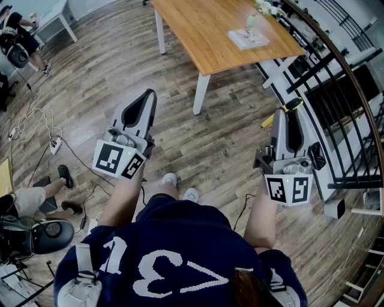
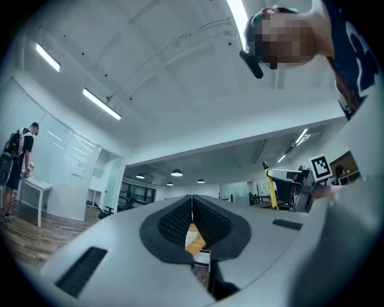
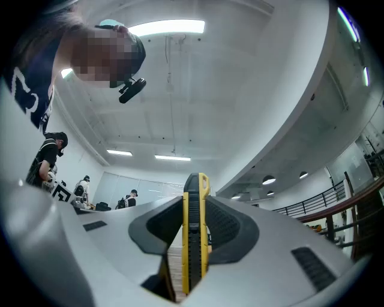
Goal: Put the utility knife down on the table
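Observation:
A yellow and black utility knife stands on edge between the pads of my right gripper, which is shut on it. In the head view its yellow ends stick out past the right gripper tip, over the floor beside the table's near right corner. The wooden table stands ahead at the top middle. My left gripper points toward the table, and its ribbed pads meet at the tip with nothing between them. Both grippers tilt upward.
A book and a small plant sit at the table's far right. A black railing runs along the right. Cables and a power strip lie on the wood floor at left, where a seated person's legs show.

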A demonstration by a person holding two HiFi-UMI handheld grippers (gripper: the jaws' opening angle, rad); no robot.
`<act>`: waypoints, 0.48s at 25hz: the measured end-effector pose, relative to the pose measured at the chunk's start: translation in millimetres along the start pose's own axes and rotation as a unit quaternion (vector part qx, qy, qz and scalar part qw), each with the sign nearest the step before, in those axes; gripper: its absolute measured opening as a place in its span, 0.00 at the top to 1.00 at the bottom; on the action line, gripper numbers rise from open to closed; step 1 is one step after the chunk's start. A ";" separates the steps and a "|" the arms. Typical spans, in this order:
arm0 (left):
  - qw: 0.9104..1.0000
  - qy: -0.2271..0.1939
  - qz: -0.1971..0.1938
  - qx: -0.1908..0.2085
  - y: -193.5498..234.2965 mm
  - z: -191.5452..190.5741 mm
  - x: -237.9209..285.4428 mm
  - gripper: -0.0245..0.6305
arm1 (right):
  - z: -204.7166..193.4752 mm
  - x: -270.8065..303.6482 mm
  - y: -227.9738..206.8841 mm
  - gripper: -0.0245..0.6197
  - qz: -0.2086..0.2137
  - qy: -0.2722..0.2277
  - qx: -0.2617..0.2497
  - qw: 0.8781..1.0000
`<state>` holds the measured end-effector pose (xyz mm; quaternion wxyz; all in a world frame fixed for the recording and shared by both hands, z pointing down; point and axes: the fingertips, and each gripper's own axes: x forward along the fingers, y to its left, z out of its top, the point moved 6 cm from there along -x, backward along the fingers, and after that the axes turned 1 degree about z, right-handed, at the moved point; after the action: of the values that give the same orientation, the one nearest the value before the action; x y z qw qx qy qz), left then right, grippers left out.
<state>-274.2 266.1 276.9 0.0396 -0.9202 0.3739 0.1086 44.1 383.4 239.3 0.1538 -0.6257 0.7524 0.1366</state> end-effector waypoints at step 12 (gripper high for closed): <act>1.000 0.011 -0.007 0.003 -32.6 -7.4 10.5 0.94 | 11.4 -20.1 -15.8 0.76 -0.002 -0.014 0.017 1.000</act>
<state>-242.8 281.2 281.4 0.0387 -0.9240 0.3680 0.0967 63.8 403.3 236.7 0.1749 -0.6229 0.7509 0.1320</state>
